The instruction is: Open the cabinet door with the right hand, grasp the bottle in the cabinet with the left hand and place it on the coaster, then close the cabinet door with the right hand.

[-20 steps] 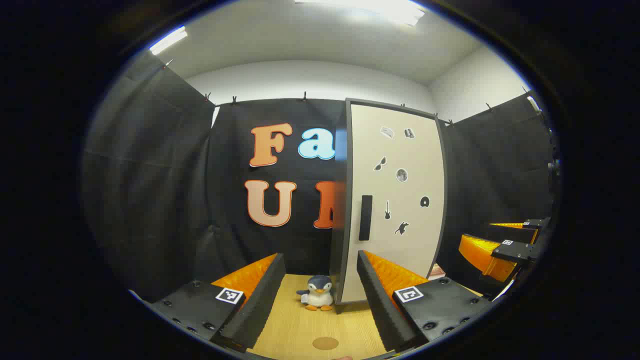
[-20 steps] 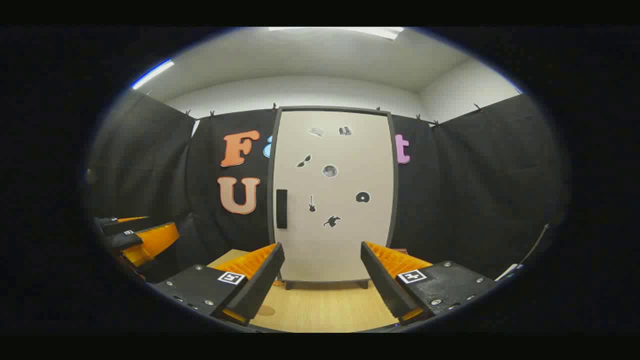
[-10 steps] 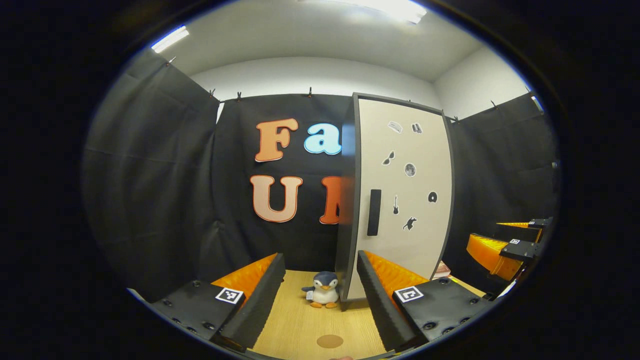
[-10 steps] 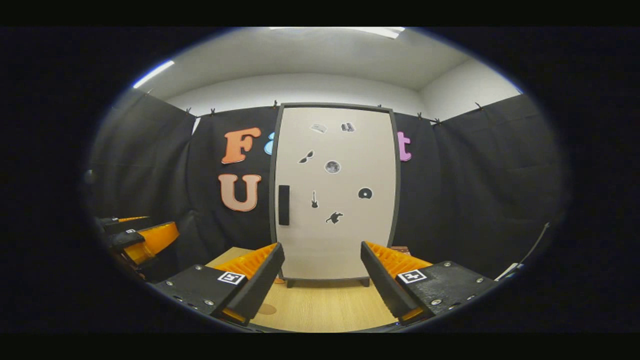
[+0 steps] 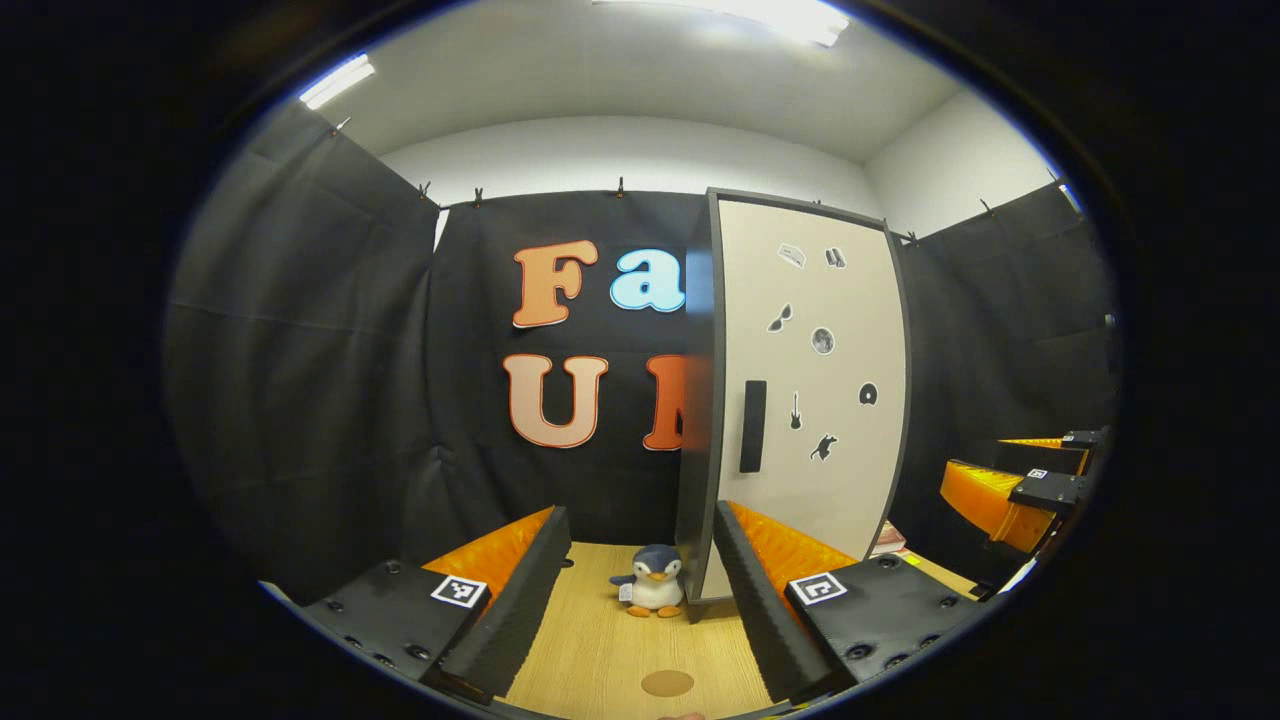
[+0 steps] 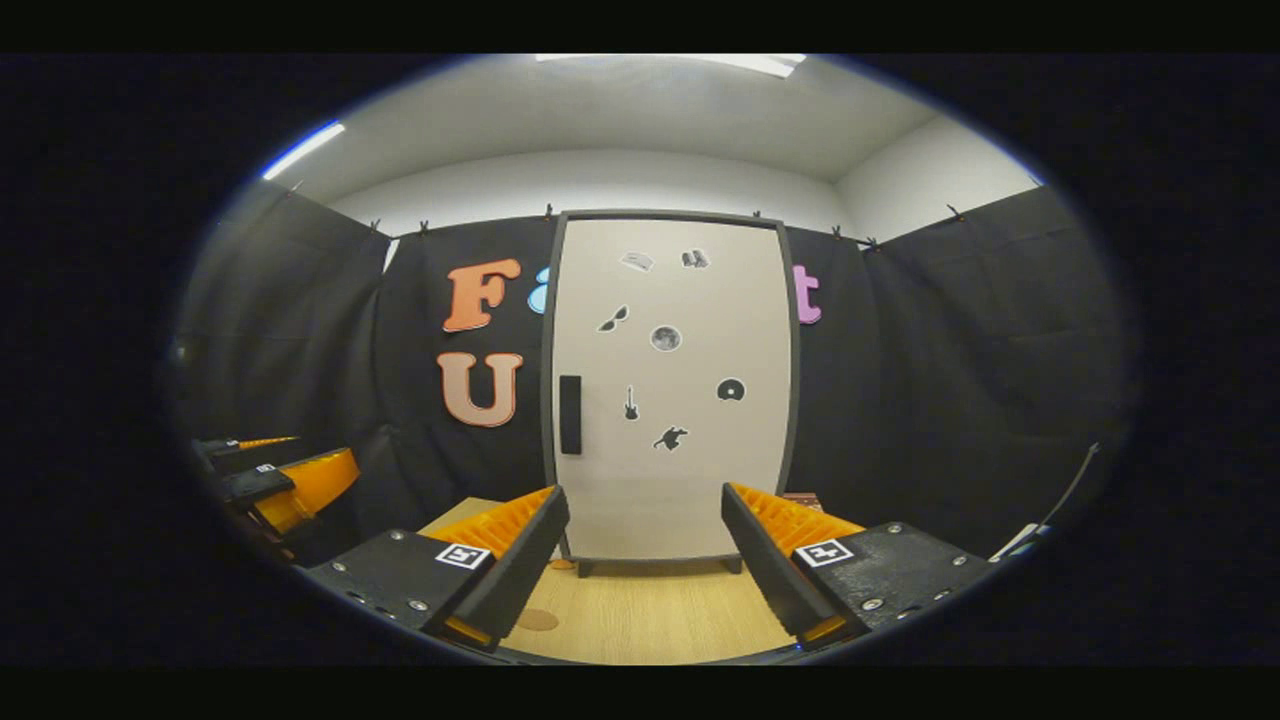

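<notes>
A tall cabinet (image 6: 670, 300) with a cream, sticker-dotted door stands on the wooden table, its door closed, so its inside is hidden. A black handle (image 6: 570, 415) sits at the door's left edge. My right gripper (image 6: 645, 498) faces the door from a short way off, open and holding nothing. My left gripper (image 5: 640, 520) is open too, off to the cabinet's (image 5: 810, 380) left and aimed past its handle (image 5: 752, 426) side. A round brown coaster (image 5: 667, 683) lies on the table just below the left fingers, and shows as coaster (image 6: 537, 620) in the right gripper view.
A small penguin plush (image 5: 650, 593) stands by the cabinet's front left corner. Black cloth walls close in the table on three sides. The right gripper (image 5: 1020, 490) shows at the far right, the left gripper (image 6: 285, 482) at the far left. A reddish item (image 6: 802, 497) lies behind the cabinet's right side.
The left gripper has shifted a little, so the cabinet, penguin and coaster sit further right in its view. The right gripper has barely moved. The door stays closed.
</notes>
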### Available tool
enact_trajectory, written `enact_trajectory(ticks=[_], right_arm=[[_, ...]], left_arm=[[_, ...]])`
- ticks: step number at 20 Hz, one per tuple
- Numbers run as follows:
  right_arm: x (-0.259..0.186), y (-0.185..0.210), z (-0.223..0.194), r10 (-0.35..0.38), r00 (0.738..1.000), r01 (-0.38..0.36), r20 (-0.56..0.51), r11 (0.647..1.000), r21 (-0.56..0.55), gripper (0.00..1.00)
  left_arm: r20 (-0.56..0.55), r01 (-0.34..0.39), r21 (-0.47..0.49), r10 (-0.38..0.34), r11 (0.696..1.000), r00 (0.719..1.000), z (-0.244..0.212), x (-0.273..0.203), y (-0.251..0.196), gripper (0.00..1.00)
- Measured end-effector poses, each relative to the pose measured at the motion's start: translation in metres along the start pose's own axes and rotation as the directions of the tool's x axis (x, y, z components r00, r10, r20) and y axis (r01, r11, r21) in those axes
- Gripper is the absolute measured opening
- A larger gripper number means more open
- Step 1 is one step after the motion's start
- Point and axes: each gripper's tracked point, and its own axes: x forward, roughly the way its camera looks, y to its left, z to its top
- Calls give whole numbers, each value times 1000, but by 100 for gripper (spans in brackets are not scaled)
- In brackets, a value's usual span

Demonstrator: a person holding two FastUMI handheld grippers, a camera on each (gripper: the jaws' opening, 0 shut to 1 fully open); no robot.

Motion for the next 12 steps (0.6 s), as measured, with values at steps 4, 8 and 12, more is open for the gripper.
enact_trajectory(ticks=[4,8,12], right_arm=[[2,2,0,0,1000,0,0,1000,0,95],[7,7,0,5,1000,-5,-4,1000,-3,95],[20,16,0,13,1000,-13,-7,1000,1,97]], left_arm=[[-8,6,-13,-6,1000,1000,-3,1,0,94],[-17,3,-14,-4,1000,1000,-6,3,5,94],[-20,-3,-11,2,1000,1000,-8,7,11,94]])
